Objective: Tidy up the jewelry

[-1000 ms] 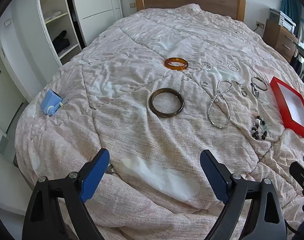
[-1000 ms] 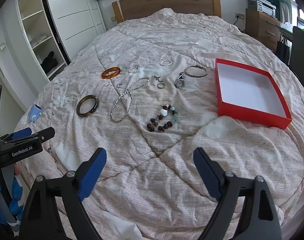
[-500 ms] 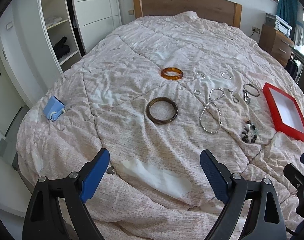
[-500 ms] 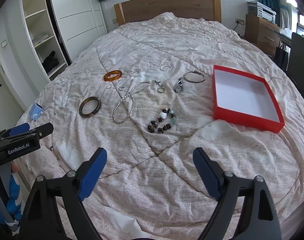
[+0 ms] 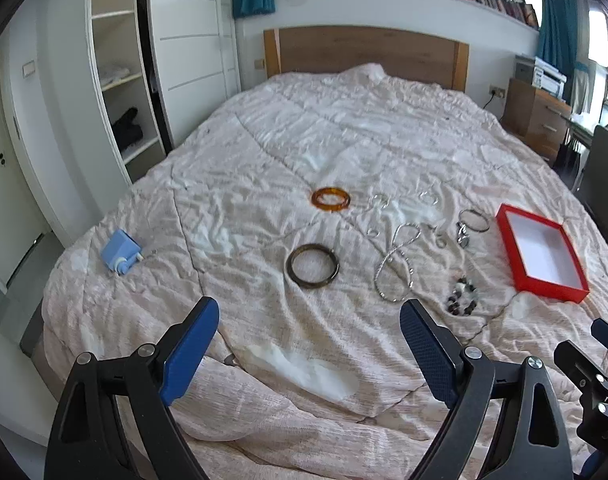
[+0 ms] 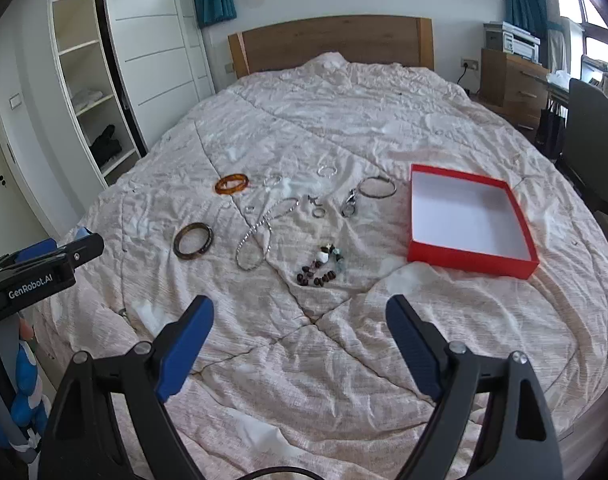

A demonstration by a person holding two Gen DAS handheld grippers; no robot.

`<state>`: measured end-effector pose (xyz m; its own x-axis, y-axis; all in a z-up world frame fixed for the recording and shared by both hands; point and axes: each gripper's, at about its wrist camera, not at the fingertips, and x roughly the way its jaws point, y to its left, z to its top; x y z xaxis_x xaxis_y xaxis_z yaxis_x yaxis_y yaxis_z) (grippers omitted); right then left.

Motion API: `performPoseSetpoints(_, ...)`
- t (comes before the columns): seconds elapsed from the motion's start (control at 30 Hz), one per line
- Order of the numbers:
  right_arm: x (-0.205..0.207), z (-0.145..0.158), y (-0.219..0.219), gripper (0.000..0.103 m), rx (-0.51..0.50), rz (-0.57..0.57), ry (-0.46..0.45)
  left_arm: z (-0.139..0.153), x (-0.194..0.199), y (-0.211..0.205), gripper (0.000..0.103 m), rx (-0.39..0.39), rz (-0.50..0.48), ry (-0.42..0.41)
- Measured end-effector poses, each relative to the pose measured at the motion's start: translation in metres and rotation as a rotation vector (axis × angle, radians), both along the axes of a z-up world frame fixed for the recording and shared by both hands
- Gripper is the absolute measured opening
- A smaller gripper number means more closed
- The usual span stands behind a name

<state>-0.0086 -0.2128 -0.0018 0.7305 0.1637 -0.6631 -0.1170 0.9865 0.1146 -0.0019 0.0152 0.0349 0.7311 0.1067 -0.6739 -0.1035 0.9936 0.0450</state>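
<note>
Jewelry lies spread on a pink quilted bed. An amber bangle (image 5: 330, 199) (image 6: 232, 183), a dark brown bangle (image 5: 312, 265) (image 6: 193, 240), a silver chain necklace (image 5: 396, 270) (image 6: 260, 236), a beaded bracelet (image 5: 461, 298) (image 6: 320, 267), a thin silver bangle (image 6: 377, 187) and several small rings lie there. An empty red box (image 5: 541, 252) (image 6: 467, 219) with a white inside sits to their right. My left gripper (image 5: 307, 350) and right gripper (image 6: 300, 344) are both open and empty, held above the near end of the bed, well short of the jewelry.
A small blue device (image 5: 119, 254) lies at the bed's left edge. An open white wardrobe (image 5: 120, 92) stands left. A wooden headboard (image 6: 331, 42) is behind, with a dresser (image 6: 511, 80) and dark chair (image 6: 591, 128) at the right.
Both grippers have pulled back and tilted up, so the jewelry and box look smaller and farther, and more of the room shows. Nothing on the bed moved.
</note>
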Motion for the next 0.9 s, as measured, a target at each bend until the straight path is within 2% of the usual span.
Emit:
performPoseSetpoints(0.23,-0.011,0.017,0.0,0.087,0.002,-0.002,-0.035,0.014,-0.007,0.006,0.091,-0.001,0.003,-0.039)
performPoseSetpoints(0.4,0.003,0.026,-0.004,0.087,0.023,0.0,-0.037,0.025,0.015,0.022,0.091,0.001,0.035,-0.053)
performPoseSetpoints(0.6,0.037,0.035,-0.008,0.087,0.036,0.001,-0.044,0.028,0.06,0.037,0.091,0.022,0.068,-0.044)
performPoseSetpoints(0.77,0.07,0.012,-0.005,0.087,0.04,0.028,0.007,-0.01,0.101,0.05,0.091,0.015,0.09,0.049)
performPoseSetpoints(0.9,0.096,-0.027,-0.004,0.087,0.05,0.039,0.091,-0.063,0.132,0.063,0.087,0.001,0.092,0.169)
